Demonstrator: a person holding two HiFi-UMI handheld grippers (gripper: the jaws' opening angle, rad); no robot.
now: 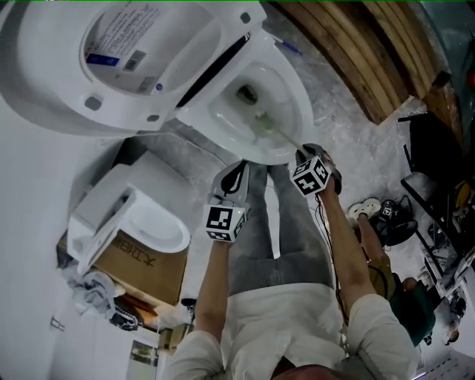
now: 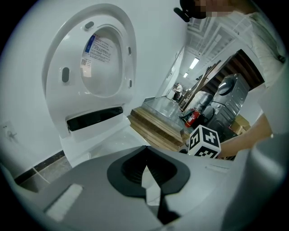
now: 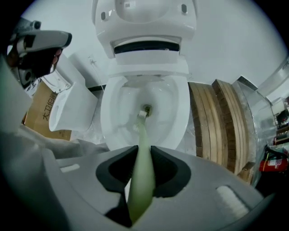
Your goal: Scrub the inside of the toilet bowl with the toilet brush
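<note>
Right gripper [image 3: 143,153] has its jaws clamped on the pale green plastic toilet brush [image 3: 142,133], bristles straight ahead of them at the drain of the white ceramic toilet bowl [image 3: 177,119]. Left gripper [image 2: 145,151] sees none of that in its own view, just the raised white toilet lid [image 2: 97,58] beyond its jaws, which are pinched together on nothing.

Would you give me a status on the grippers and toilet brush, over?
Right gripper shut on toilet brush, bristles at the drain in the toilet bowl. Left gripper shut, empty. Nothing in the way.

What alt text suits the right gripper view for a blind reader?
The right tool grips a pale green toilet brush whose head sits near the drain of the white toilet bowl. The lid stands raised; wooden planks lie at right.
</note>
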